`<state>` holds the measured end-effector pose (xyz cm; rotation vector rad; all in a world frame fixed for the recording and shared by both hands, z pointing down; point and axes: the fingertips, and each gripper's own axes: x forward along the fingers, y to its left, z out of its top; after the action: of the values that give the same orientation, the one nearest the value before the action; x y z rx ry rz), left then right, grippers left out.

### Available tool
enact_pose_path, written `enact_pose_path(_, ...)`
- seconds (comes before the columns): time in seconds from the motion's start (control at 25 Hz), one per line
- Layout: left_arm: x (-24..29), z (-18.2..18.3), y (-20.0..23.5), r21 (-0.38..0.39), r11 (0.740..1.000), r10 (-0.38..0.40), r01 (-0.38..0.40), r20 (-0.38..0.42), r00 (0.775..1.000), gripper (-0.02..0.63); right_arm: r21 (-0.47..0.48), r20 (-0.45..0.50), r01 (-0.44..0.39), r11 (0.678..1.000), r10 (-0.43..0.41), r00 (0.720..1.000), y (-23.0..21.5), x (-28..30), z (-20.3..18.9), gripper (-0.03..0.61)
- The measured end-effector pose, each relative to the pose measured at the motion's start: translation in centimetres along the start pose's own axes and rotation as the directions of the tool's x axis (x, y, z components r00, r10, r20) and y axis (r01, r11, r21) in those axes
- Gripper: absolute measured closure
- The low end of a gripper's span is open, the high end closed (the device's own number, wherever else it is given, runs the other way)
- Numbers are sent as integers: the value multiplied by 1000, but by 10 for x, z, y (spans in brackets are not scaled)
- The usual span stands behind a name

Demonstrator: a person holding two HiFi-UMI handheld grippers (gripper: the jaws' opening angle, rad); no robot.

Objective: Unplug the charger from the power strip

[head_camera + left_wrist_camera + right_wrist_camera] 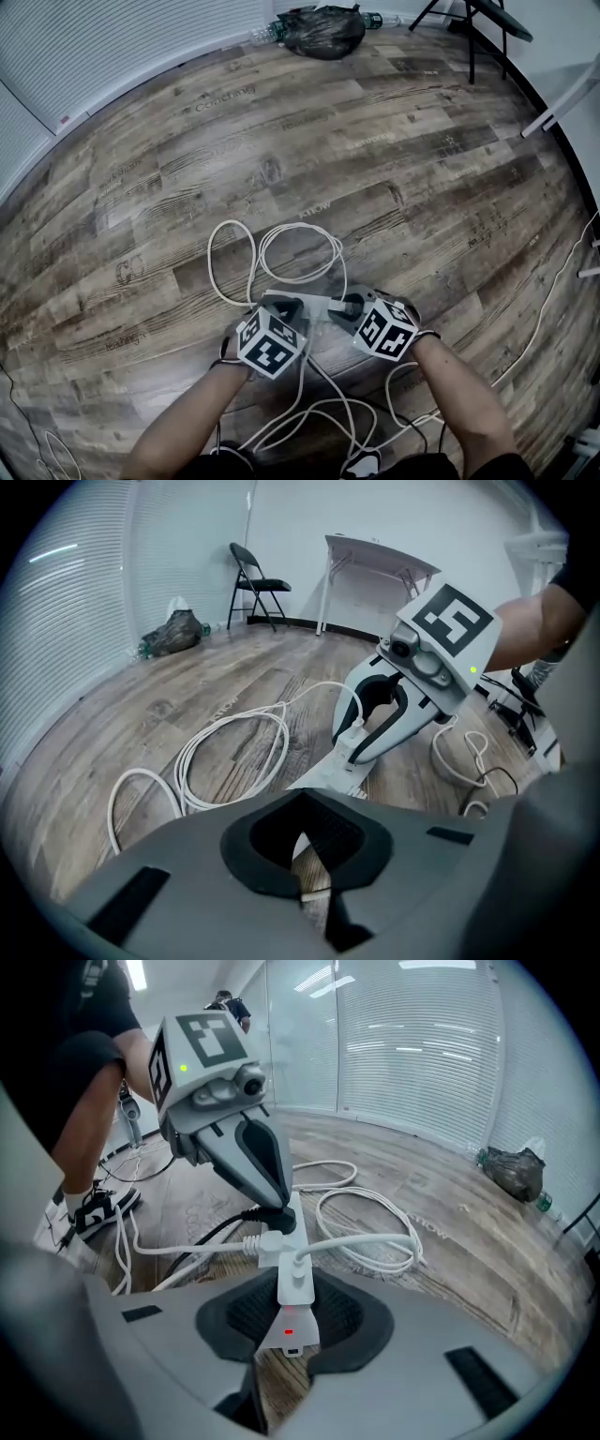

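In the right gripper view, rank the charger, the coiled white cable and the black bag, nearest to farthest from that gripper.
1. Charger, between the jaws.
2. Coiled white cable, floor ahead, right.
3. Black bag, far right.

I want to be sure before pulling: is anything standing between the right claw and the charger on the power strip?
Nothing visible does. The right claw is closed on the charger. A second white plug sits just beyond it on the power strip, beside, not between.
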<state>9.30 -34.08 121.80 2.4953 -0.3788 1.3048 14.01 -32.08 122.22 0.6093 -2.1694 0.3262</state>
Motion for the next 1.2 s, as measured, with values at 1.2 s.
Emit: enact_pose_path(1.2,-394,198,-18,-210,972,208,-105,557,804,594,502,486,189,844,-456,746,8,-387,264,472)
